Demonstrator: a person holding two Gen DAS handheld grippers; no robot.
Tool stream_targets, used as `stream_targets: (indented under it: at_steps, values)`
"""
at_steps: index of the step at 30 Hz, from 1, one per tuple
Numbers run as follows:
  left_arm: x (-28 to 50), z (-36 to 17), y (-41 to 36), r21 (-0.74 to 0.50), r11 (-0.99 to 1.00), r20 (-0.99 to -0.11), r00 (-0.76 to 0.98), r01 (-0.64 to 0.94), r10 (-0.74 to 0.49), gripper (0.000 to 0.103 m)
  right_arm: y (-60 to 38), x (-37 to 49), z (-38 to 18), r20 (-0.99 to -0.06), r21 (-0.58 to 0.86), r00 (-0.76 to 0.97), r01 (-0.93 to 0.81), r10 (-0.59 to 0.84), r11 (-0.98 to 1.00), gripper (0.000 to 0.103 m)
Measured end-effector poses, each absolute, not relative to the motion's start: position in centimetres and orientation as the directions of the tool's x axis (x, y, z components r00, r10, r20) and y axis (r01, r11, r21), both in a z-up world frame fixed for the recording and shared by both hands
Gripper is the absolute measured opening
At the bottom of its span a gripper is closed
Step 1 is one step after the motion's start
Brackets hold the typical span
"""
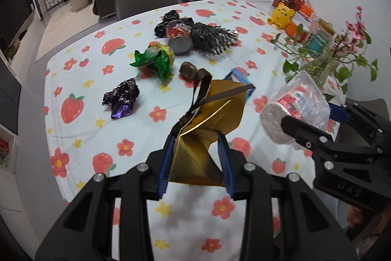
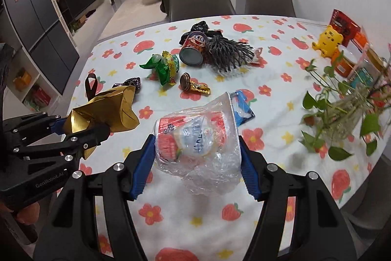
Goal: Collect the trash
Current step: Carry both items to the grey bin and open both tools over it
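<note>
While both loads hang above near surface edge, left tongs (image 1: 196,163) clench crumpled gold paper bag (image 1: 207,129); right tongs (image 2: 196,163) clench plastic-wrapped white-red noodle cup (image 2: 198,133). Risk: slick wrap slips, cup drops.

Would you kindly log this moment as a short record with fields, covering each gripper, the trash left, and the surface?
left gripper: shut on gold bag
right gripper: shut on plastic-wrapped cup
trash on table: red can, green wrapper, purple wrapper, black bag
surface: strawberry tablecloth
</note>
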State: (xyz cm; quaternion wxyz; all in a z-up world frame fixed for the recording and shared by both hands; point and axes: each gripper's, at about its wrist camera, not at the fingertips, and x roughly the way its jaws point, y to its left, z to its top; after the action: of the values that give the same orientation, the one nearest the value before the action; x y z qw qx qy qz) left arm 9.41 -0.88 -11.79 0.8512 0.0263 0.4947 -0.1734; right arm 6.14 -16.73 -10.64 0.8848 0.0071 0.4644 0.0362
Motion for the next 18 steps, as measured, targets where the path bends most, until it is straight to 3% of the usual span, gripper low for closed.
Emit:
stream_targets:
  at_steps: [10, 18]
  values:
    - [3.6, -10.4, -7.0, -0.133, 0.826, -0.832, 0.391, 0.547, -0.393, 0.036, -22.0, -4.2, -8.7, -0.808, 0.014, 0.578, 0.205, -0.110, 0.979, 0.062]
    - [-1.6, -9.2, -17.0, -0.111, 0.671, -0.824, 0.309, 0.733, -0.474, 0.036, -30.4, -14.0, -8.0, -0.807, 0.002, 0.528, 0.451, -0.265, 0.893, 0.062]
